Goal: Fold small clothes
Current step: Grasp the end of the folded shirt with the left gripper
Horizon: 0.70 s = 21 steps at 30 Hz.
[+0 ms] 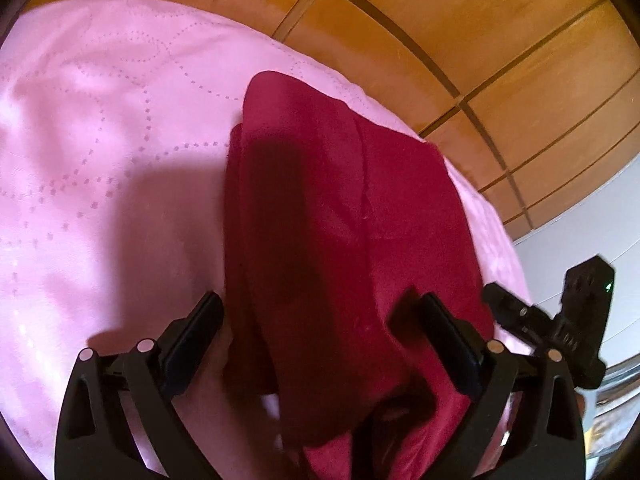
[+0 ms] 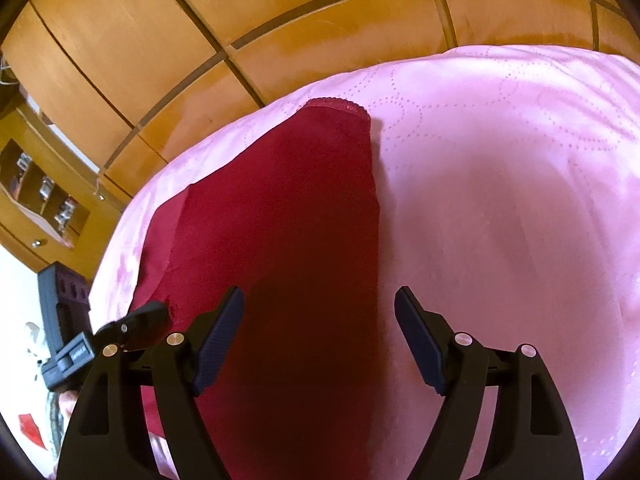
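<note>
Here the dark red garment (image 1: 340,208) lay folded lengthwise on the pink quilted bedspread (image 1: 100,140), near the edge by the wooden panelled wall (image 1: 460,40). The left gripper (image 1: 320,328) and right gripper (image 2: 318,320) both hovered over its near end (jaws apart, seemingly gripping nothing).

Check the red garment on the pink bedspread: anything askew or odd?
Slightly. The red garment lies folded lengthwise on the pink bedspread, but an under layer sticks out unevenly along one side. No damage visible.
</note>
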{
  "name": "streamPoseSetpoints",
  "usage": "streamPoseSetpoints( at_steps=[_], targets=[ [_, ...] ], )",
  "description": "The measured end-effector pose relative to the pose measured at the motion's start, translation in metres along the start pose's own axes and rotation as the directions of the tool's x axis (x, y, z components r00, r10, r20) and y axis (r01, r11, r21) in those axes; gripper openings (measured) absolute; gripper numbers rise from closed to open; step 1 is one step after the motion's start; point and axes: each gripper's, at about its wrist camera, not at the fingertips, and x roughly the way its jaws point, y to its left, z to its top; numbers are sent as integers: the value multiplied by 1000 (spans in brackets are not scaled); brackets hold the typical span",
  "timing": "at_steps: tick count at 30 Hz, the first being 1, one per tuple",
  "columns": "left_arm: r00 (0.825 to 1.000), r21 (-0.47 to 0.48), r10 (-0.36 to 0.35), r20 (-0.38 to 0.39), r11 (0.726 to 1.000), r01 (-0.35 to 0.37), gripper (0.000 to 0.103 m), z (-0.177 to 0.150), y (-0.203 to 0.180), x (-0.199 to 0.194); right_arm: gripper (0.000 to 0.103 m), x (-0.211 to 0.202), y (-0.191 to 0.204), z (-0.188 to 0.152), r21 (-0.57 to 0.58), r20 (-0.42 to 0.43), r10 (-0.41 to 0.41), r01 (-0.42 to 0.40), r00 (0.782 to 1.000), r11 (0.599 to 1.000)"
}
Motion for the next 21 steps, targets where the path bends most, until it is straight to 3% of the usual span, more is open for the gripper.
streamPoseSetpoints(
  at_steps=[2,12,16,21],
  targets=[
    [1000,-6,-11,-14,1000,11,87,-2,-2,4,77,3,-3,-2,17,-13,22,-22,1000,1000],
    [999,102,18,-26,995,-15,87,-15,-8,0,84,13,-29,-14,158,-49,158,-148,986,976],
    [999,46,-21,-25,999,23,85,-4,-3,8,82,19,-30,-10,174,-26,168,-161,985,972],
    [998,-3,-45,-39,999,44,71,-7,-1,6,78,27,-29,-6,198,-11,191,-185,982,963]
  ],
)
